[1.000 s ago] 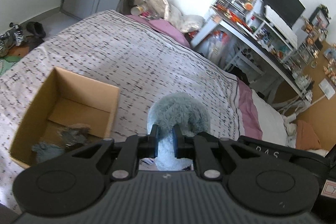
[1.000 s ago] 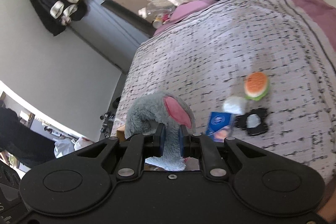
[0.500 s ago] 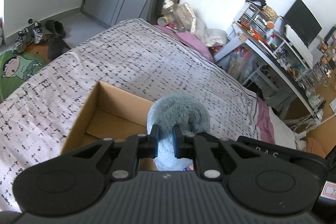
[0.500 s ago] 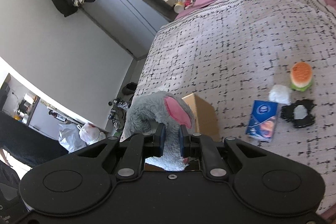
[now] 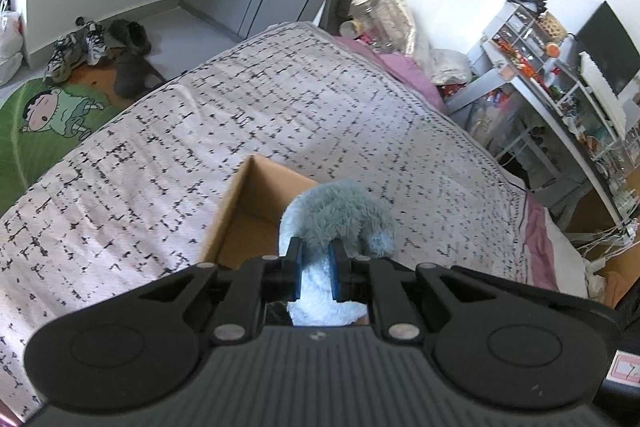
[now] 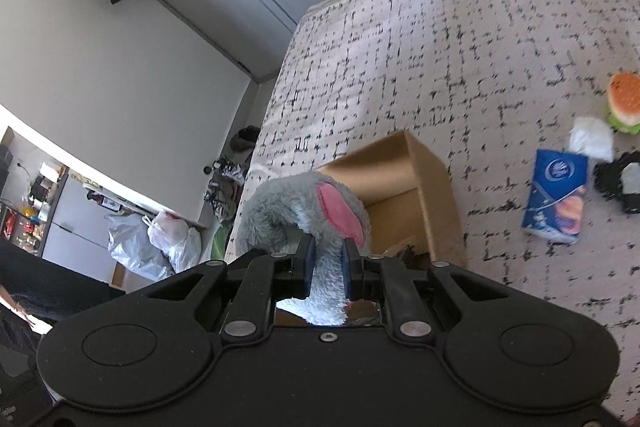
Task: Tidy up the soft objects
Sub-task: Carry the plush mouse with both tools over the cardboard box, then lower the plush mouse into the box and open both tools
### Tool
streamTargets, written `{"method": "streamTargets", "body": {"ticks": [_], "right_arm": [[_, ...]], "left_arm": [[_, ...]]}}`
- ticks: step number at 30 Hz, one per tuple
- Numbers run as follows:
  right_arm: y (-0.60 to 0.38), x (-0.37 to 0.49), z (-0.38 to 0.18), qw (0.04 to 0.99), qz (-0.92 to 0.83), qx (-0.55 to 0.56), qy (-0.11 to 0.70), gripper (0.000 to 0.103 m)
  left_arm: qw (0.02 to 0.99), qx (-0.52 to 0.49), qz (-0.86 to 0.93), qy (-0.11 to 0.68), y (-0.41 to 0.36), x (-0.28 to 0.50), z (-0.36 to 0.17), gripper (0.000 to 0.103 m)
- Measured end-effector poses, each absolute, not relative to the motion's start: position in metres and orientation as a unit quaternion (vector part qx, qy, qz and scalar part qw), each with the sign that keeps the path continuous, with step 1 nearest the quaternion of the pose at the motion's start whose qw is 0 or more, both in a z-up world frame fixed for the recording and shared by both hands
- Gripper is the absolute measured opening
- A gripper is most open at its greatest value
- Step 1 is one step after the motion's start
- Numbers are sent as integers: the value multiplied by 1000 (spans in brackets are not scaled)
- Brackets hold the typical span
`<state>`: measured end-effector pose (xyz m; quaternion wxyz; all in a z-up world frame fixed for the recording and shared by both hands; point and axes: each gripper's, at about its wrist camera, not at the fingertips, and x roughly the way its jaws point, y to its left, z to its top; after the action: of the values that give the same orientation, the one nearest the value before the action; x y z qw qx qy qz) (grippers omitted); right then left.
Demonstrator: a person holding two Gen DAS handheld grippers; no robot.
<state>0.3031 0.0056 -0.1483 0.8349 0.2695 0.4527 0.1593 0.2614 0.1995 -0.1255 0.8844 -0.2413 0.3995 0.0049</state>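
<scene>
My left gripper (image 5: 316, 259) is shut on a grey-blue plush toy (image 5: 340, 215) and holds it over the open cardboard box (image 5: 236, 203) on the bed. My right gripper (image 6: 326, 265) is shut on the same grey plush (image 6: 280, 207), at its part with a pink ear (image 6: 340, 207), above the box (image 6: 428, 179). A burger plush (image 6: 624, 103), a white soft lump (image 6: 592, 139) and a black soft item (image 6: 620, 183) lie on the bedspread to the right.
A blue tissue pack (image 6: 556, 199) lies right of the box. The bed's patterned cover (image 5: 280, 107) spreads around. Shoes (image 5: 80, 47) and a green mat (image 5: 40, 119) are on the floor left. A cluttered desk (image 5: 560, 87) stands right.
Both grippers have carried the plush leftward, from beside the box to above it. The box now sits right under the fingers and the soft items have slid to the right.
</scene>
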Motion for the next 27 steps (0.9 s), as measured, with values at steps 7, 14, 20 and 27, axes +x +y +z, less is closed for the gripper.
{"method": "streamTargets", "body": {"ticks": [7, 14, 20, 27], "right_arm": [[9, 305, -156, 832, 174, 260, 458, 54], [-11, 295, -144, 845, 171, 241, 446, 63], [-40, 283, -133, 858, 166, 227, 430, 75], [-77, 267, -128, 874, 147, 207, 413, 84]], "left_arm": [[871, -211, 56, 441, 213, 270, -131, 17], [877, -202, 66, 432, 206, 259, -118, 28], [878, -181, 88, 434, 185, 254, -109, 65], [886, -163, 83, 425, 156, 241, -99, 79]]}}
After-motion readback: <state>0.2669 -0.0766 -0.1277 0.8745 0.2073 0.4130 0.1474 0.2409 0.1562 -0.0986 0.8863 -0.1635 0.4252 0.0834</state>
